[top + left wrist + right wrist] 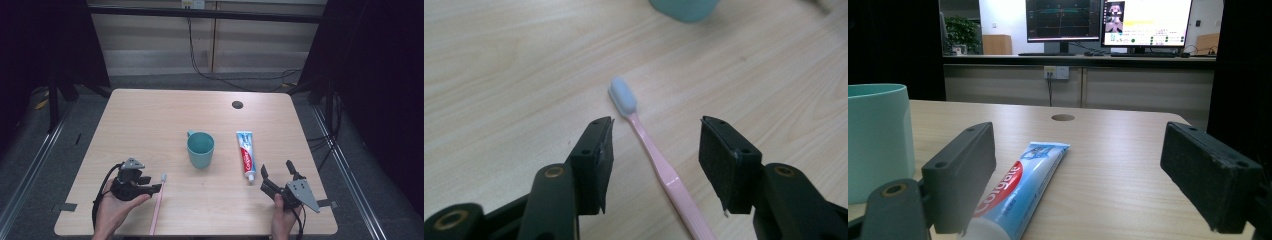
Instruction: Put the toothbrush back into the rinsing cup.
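A pink toothbrush (158, 205) with a white head lies near the table's front left. My left gripper (152, 183) is open just left of its head. In the left gripper view the toothbrush (649, 145) runs along the gap between the two open jaws of my left gripper (656, 135), touching neither. A teal cup (200, 149) stands upright mid-table, with a toothpaste tube (246, 155) flat to its right, cap toward me. My right gripper (276, 168) is open wide just right of the cap. The tube (1020, 187) lies by the left jaw of my right gripper (1078, 150), beside the cup (875, 140).
The wooden table (150, 120) has a round cable hole (237, 104) at the back right. Beyond its far edge are a cabinet wall with hanging cables (200, 55) and dark frames on both sides. Monitors (1108, 20) glow in the background.
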`<state>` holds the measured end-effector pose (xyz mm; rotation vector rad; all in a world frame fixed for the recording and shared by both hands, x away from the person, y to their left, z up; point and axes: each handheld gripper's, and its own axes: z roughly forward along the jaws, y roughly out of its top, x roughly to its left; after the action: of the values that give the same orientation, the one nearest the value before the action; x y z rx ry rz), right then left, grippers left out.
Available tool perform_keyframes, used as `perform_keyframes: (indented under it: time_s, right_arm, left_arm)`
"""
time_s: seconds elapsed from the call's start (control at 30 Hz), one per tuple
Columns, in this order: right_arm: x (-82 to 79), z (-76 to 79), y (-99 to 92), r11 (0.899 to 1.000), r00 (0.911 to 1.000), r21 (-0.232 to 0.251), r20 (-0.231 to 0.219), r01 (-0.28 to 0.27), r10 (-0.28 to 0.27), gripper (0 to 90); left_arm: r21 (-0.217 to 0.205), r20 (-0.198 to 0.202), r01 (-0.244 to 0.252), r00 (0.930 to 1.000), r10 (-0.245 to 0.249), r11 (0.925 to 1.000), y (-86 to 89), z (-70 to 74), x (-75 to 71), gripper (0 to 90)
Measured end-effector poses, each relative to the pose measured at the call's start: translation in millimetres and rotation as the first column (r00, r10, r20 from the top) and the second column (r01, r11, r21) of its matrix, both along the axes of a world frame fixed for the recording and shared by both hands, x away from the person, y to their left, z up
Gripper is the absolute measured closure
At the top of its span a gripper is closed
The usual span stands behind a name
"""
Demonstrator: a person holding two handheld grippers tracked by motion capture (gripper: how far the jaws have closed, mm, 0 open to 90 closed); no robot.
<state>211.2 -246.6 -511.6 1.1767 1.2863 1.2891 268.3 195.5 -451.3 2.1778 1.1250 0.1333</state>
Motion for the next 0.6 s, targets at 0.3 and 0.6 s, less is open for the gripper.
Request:
perform_keyframes:
  time_s: [0.3,0.6]
  right_arm:
    - [-0.2,0.0,0.3,1.000,1.0000,0.001,0.001,0.002,-0.002,13.9]
    - [-0.2,0.0,0.3,1.000,1.0000,0.001,0.001,0.002,-0.002,13.9]
  left_arm:
    - [0.053,-0.127,-0.012,0.9918,0.019,0.9985,-7.9,3.0,6.4,52.1]
    - [0.121,-0.216,0.008,0.9762,0.018,0.9927,-21.4,-6.9,6.9,54.8]
